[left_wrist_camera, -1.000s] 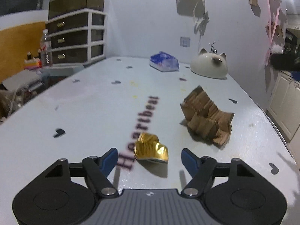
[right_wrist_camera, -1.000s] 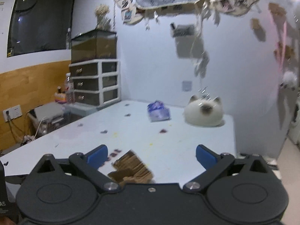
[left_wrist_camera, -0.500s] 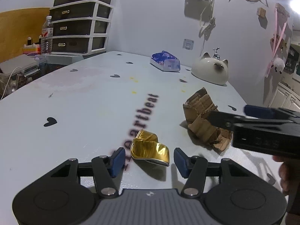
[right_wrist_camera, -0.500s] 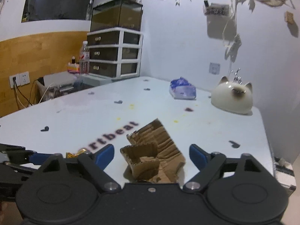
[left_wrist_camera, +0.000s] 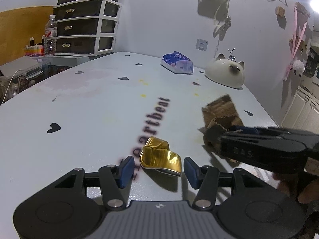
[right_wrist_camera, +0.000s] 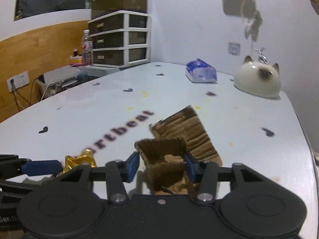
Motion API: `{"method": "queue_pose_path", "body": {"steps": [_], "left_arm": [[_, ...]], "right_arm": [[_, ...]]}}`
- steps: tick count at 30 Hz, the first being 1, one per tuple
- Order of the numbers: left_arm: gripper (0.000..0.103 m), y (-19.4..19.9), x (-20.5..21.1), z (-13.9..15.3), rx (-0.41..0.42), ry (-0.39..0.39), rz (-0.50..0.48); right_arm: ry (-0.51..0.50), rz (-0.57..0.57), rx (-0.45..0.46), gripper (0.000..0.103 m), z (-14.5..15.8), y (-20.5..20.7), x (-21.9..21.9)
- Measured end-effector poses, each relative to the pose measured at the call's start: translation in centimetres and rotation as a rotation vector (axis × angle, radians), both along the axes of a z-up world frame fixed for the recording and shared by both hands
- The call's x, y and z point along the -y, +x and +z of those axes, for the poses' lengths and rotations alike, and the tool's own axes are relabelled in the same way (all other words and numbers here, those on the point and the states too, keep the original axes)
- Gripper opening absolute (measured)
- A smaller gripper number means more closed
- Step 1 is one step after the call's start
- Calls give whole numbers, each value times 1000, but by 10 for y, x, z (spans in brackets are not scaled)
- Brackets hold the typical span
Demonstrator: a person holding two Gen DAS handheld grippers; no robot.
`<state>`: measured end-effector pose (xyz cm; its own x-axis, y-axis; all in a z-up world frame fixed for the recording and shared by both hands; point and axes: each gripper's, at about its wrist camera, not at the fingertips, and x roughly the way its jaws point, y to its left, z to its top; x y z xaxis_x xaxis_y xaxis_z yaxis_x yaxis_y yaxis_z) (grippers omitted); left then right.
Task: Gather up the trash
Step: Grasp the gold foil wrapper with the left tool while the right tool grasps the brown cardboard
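right gripper (right_wrist_camera: 162,164) closing, pads touching the torn cardboard (right_wrist_camera: 179,139); left gripper (left_wrist_camera: 157,169) half-open around the gold wrapper (left_wrist_camera: 160,156) at 12 o'clock, apart.

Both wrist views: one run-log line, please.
left hand-held gripper: astride gold wrapper, untouched | right hand-held gripper: closing on cardboard scrap

The left gripper (left_wrist_camera: 157,169) straddles a crumpled gold wrapper (left_wrist_camera: 160,157) on the pale surface (left_wrist_camera: 89,107), pads apart from it. The right gripper (left_wrist_camera: 239,129) meets torn cardboard (left_wrist_camera: 221,109).
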<state>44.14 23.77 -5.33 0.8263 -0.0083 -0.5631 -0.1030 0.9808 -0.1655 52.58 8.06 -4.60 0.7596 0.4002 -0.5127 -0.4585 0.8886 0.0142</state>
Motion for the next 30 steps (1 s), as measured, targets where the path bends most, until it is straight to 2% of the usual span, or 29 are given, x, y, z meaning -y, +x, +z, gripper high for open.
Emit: {"method": "queue_pose_path", "body": {"steps": [3, 7, 13, 16, 25, 30], "left_arm": [[55, 0, 0, 0, 5, 0, -2], [41, 0, 4, -1, 5, 21, -7], [38, 0, 2, 1, 4, -5, -6], [28, -3, 2, 4, 6, -13, -5], [26, -20, 5, 11, 17, -53, 7], [25, -36, 15, 19, 39, -37, 2]], "right_arm": [[19, -22, 0, 40, 0, -7, 10], [46, -56, -7, 39, -1, -21, 22], [40, -57, -3, 39, -1, -41, 24], [27, -48, -6, 39, -1, -50, 24], [40, -56, -21, 38, 6, -79, 43], [63, -66, -31, 38, 9, -96, 57]]}}
